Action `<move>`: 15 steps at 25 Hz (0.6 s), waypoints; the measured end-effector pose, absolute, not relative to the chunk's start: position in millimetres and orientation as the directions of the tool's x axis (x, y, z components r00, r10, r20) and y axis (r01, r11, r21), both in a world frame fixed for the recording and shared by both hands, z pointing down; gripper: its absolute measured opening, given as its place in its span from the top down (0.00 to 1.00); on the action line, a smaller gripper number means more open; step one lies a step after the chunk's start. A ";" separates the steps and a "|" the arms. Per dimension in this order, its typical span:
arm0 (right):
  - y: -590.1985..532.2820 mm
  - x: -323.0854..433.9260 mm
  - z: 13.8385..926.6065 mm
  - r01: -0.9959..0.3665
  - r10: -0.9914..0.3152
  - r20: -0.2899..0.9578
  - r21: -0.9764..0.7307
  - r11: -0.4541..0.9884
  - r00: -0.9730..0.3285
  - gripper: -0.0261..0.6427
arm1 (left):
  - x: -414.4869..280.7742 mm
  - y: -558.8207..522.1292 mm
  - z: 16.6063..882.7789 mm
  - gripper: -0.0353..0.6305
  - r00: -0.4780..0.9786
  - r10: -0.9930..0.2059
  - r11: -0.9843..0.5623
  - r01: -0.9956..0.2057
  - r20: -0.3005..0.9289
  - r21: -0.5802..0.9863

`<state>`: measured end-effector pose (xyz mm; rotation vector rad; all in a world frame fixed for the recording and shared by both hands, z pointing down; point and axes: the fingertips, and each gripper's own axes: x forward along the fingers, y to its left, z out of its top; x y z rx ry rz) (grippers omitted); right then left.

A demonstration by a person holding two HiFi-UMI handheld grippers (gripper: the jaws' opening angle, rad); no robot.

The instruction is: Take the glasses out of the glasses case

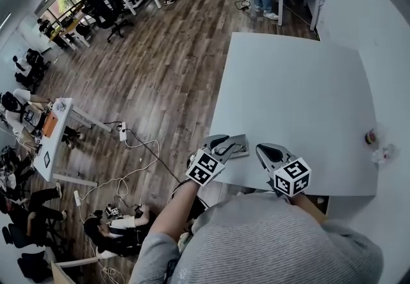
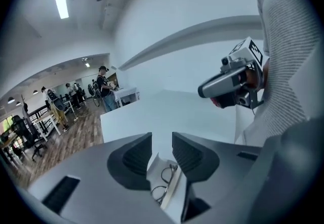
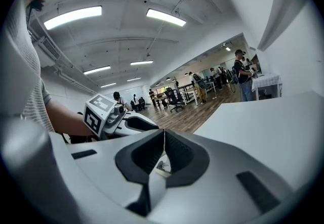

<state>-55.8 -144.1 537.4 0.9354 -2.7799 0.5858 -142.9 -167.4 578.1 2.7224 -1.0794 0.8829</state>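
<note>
White counter (image 1: 301, 97) bears the open case (image 1: 240, 145) at its near edge, glasses (image 2: 165, 177) inside; left gripper (image 2: 161, 139) fingers apart over it, right gripper (image 3: 163, 134) fingers together; advise steadying case, lifting by frame.

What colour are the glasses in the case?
Dark, almost black, with thin frames. The glasses show best in the left gripper view.
</note>
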 end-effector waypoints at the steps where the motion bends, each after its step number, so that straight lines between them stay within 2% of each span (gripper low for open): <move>1: -144.7 -55.3 537.8 -0.607 -0.547 0.263 -0.315 0.730 -0.795 0.94 | -142.6 -168.5 584.6 0.78 0.577 -0.589 -0.758 -0.636 0.566 -0.141; 15: -151.5 -52.6 539.1 -0.606 -0.547 0.261 -0.317 0.730 -0.795 0.94 | -136.0 -173.4 627.4 0.78 0.531 -0.520 -0.792 -0.593 0.669 -0.145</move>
